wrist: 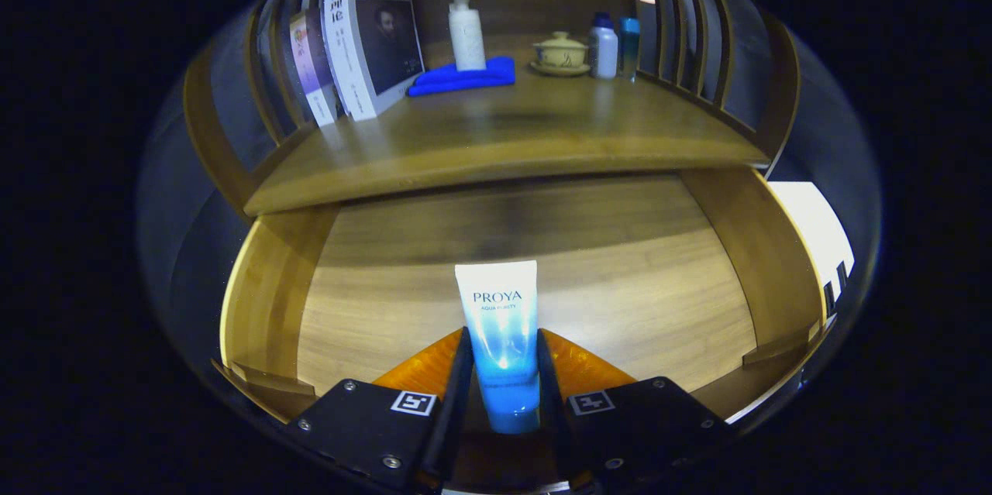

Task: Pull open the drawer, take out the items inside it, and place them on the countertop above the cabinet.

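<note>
Wooden boards make up the open drawer [387, 293] that spreads across the middle of the frame, and I have my gripper [502, 371] low over it at the bottom centre. My jaws are closed on a white and blue tube [500, 340]: both fingers press against its sides, one on the left and one on the right. The tube stands lengthwise between them, its blue end down near the base of the fingers and its white end reaching past the fingertips toward the middle of the frame. From here I cannot tell whether the tube touches the drawer floor or is raised off it. The rest of the drawer floor around it is bare wood, with side walls at the left and right.

Above the drawer, in the upper half of the frame, runs the counter [542, 135], well beyond my fingers. On it at upper left several books [364, 42] lean against a slatted side rail. Just right of them a white pump bottle [466, 29] stands on a folded blue cloth [465, 78]. Further right sits a lidded cup on a saucer [559, 53], and beside it a white bottle with a blue cap [603, 46] and a teal bottle [629, 46], close to the slatted rail at upper right.
</note>
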Available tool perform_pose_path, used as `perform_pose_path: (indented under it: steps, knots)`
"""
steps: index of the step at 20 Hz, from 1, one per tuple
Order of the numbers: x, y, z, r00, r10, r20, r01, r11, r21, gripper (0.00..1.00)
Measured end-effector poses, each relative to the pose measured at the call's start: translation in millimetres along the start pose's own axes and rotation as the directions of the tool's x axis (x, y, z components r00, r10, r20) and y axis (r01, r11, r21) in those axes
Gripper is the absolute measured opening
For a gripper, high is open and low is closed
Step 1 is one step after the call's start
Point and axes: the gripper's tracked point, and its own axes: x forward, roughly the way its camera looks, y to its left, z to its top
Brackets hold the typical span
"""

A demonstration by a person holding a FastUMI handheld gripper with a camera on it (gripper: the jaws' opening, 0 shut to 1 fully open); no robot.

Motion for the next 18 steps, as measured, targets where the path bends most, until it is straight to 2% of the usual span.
perform_pose_path:
  steps: [7,12,18]
  knots:
    - [-22,-5,62,0.989,-0.009,0.147,0.017,0.999,-0.05,0.48]
    - [-15,-3,114,0.973,-0.001,0.232,0.025,0.995,-0.1,0.48]
    - [14,-2,165,0.965,0.036,0.261,-0.005,0.993,-0.12,0.48]
